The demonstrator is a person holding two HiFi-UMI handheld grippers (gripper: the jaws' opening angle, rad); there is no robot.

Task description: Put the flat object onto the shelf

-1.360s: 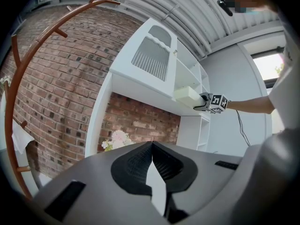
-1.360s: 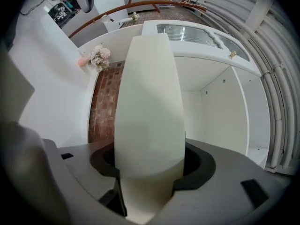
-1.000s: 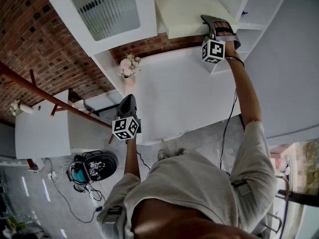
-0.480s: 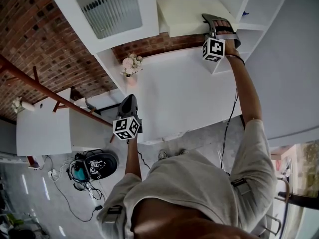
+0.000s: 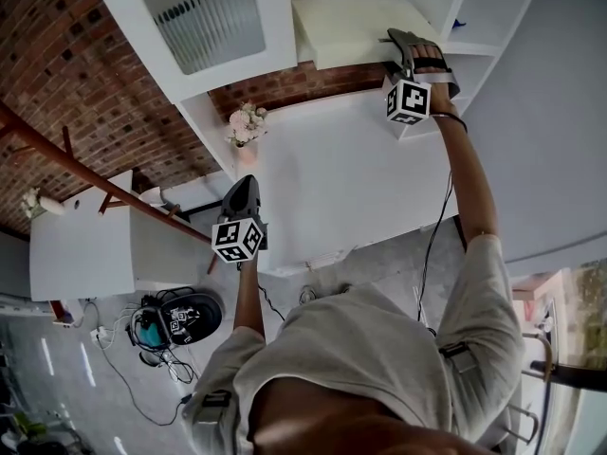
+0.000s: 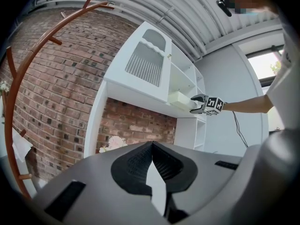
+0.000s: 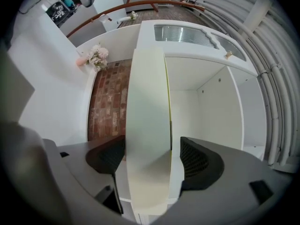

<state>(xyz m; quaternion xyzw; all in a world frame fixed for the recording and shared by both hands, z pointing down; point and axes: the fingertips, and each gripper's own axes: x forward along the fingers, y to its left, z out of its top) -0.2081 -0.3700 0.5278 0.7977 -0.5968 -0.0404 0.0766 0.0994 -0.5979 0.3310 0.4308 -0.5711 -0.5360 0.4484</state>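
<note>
Has just been opening the jaws of the right gripper [image 7: 152, 161], now spread loose around the flat object [image 7: 147, 102] lying on the shelf [image 7: 220, 111]; holds the left gripper [image 6: 151, 165] pressed together on nothing. Risks catching the flat object with a pad on pulling back and dragging it off the edge.

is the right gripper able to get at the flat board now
Likely yes: the flat board sits between the jaws of the right gripper, which have just been opening; nothing blocks it.

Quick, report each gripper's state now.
Left gripper: jaws shut, empty.
Right gripper: jaws open, just been opening; board between them, not gripped.
</note>
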